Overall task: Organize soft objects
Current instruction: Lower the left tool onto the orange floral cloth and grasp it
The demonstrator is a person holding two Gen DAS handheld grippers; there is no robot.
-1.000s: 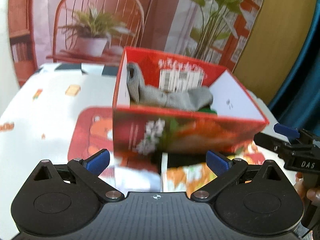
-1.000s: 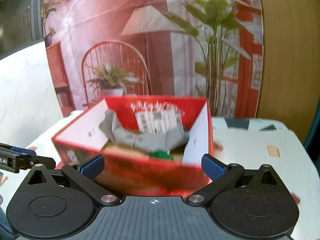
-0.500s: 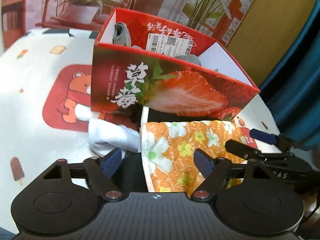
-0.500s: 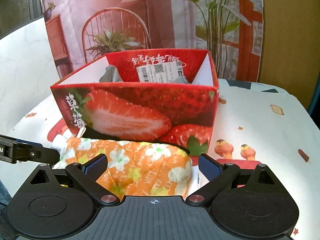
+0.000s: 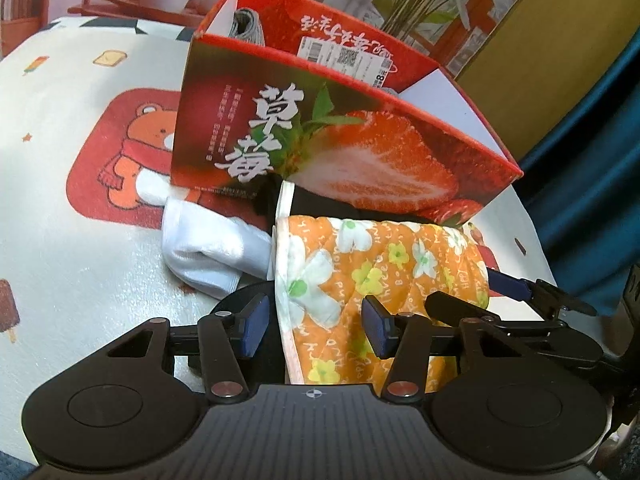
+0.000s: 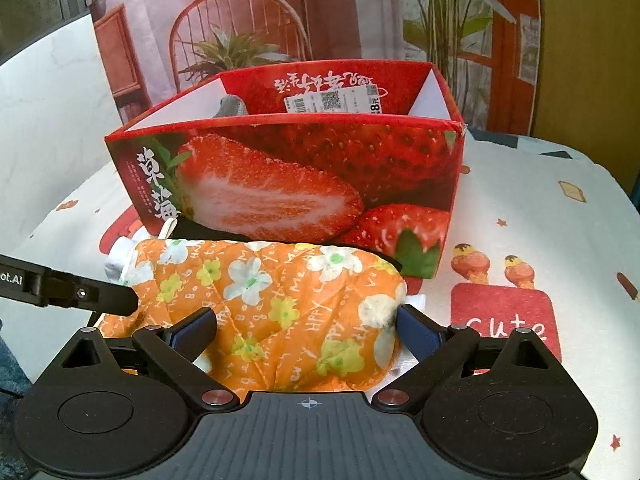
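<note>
An orange floral oven mitt (image 5: 384,264) (image 6: 272,300) lies on the table in front of the red strawberry box (image 5: 340,140) (image 6: 300,184). My left gripper (image 5: 316,330) straddles the mitt's cuff edge; its jaws are closing, and a gap still shows beside the left pad. My right gripper (image 6: 304,332) stands wide over the mitt's rounded end, one pad on each side, not squeezing it. A white sock (image 5: 204,248) and a black cloth (image 5: 320,204) lie partly under the mitt. A grey sock (image 5: 248,26) is inside the box.
The table has a white cloth with a bear print (image 5: 132,152) and a red "cute" patch (image 6: 504,320). The box stands just behind the mitt. A printed backdrop with a chair and plants (image 6: 240,40) rises behind the table. A blue curtain (image 5: 592,160) hangs at the right.
Both grippers have dropped from box-top height to the table in front of the box, over the mitt. The left jaws have narrowed a lot; the right jaws stay wide.
</note>
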